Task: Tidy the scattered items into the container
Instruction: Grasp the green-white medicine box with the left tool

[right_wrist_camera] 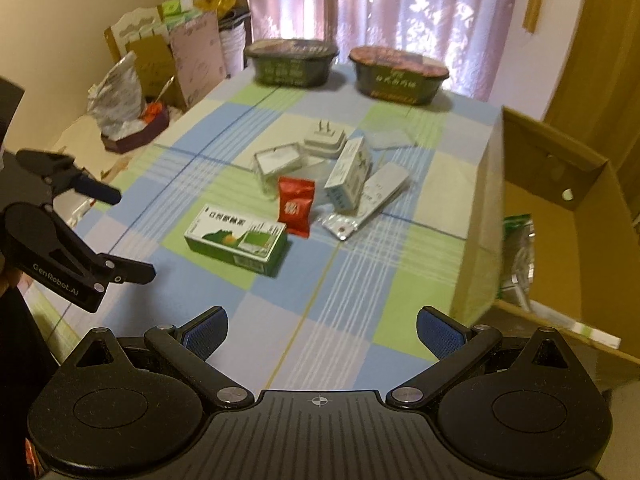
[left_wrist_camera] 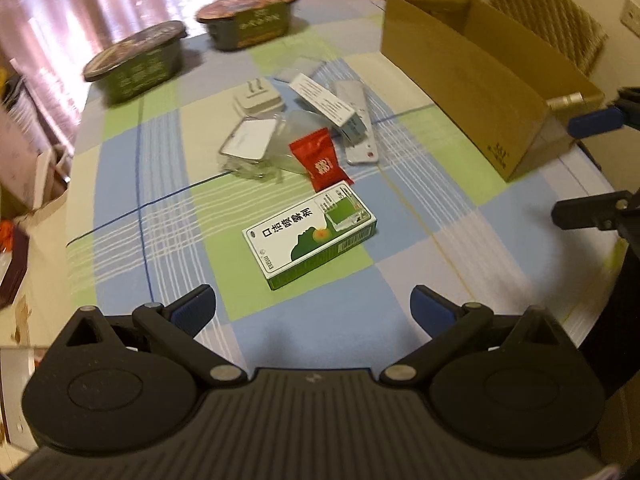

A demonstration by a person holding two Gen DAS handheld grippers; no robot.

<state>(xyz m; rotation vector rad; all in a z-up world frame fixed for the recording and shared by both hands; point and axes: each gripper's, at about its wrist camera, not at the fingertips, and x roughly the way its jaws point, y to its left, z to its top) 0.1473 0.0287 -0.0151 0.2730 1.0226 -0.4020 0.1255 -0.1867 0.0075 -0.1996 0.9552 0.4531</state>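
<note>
A green and white medicine box (left_wrist_camera: pixel 310 234) (right_wrist_camera: pixel 236 238) lies on the checked cloth, just ahead of my left gripper (left_wrist_camera: pixel 314 304), which is open and holds nothing. Behind the box sit a red sachet (left_wrist_camera: pixel 322 160) (right_wrist_camera: pixel 295 206), a clear plastic case (left_wrist_camera: pixel 250 142) (right_wrist_camera: pixel 280 162), a white charger plug (left_wrist_camera: pixel 258 96) (right_wrist_camera: pixel 324 140), a leaning white carton (left_wrist_camera: pixel 324 100) (right_wrist_camera: pixel 348 174) and a long silver blister pack (left_wrist_camera: pixel 358 132) (right_wrist_camera: pixel 368 200). The open cardboard box (left_wrist_camera: pixel 460 80) (right_wrist_camera: pixel 540 208) stands at the right. My right gripper (right_wrist_camera: pixel 322 332) (left_wrist_camera: pixel 592 164) hovers open beside its near corner.
Two dark lidded noodle bowls (right_wrist_camera: pixel 292 60) (right_wrist_camera: pixel 400 74) stand at the table's far edge by the curtain. A green packet (right_wrist_camera: pixel 518 240) lies inside the cardboard box. Bags and cartons (right_wrist_camera: pixel 152 80) crowd the floor off the left side. A wicker chair (left_wrist_camera: pixel 548 20) is behind the box.
</note>
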